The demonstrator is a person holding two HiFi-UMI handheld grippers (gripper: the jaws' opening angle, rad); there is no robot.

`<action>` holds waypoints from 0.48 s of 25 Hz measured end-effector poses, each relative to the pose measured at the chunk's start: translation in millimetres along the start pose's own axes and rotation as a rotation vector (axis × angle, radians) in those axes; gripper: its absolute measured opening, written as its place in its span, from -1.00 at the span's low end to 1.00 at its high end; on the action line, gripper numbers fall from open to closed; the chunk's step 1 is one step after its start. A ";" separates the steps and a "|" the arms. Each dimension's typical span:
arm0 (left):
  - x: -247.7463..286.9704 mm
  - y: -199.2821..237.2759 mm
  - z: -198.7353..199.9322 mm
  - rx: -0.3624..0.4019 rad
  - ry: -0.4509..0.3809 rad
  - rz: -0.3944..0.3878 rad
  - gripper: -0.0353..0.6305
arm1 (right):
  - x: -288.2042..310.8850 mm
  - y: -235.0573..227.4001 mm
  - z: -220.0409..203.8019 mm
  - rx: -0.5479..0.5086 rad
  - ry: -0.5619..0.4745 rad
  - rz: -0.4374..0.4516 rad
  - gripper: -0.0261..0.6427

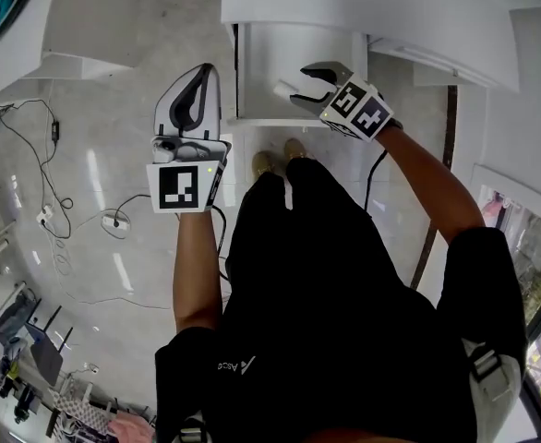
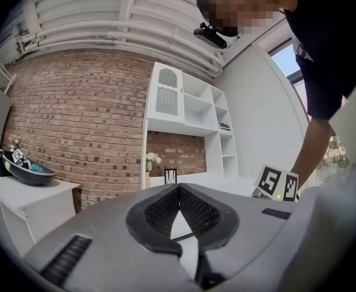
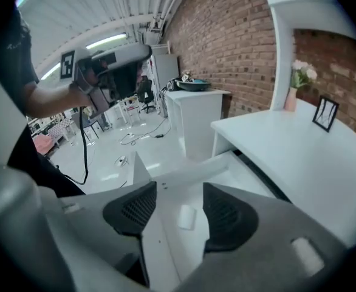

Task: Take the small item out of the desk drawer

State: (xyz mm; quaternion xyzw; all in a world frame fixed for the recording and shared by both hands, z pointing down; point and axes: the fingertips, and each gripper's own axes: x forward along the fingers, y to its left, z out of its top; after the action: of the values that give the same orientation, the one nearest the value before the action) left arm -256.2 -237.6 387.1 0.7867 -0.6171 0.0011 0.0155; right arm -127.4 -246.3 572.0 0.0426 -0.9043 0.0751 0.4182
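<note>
Though unclear overhead, item [image 3: 186,216] between fingers [image 3: 229,218]

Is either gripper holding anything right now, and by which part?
Nothing is held. The left gripper is shut on nothing. The right gripper has its jaws apart over the open drawer, where the small white item lies untouched.

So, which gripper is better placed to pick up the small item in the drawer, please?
The right gripper: its jaws are apart over the open drawer with the small white item in line between them. The left gripper is shut, held off to the side.
</note>
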 end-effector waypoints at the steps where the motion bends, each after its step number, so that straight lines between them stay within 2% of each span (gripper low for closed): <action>1: 1.4 3.6 -3.9 0.001 0.007 0.009 -0.89 | 11.2 -1.3 -7.3 -0.004 0.031 0.019 -0.24; 6: 5.1 21.1 -12.5 -0.002 0.012 0.049 -0.89 | 55.0 -7.3 -37.4 -0.030 0.188 0.087 -0.24; 12: 8.7 40.9 -28.6 -0.027 0.035 0.097 -0.89 | 99.3 -18.6 -64.0 -0.043 0.322 0.128 -0.24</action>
State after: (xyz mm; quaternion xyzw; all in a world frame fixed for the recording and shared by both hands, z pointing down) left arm -293.3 -255.1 416.8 0.7555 -0.6541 0.0072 0.0366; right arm -141.0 -255.0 690.5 -0.0367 -0.8278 0.0881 0.5529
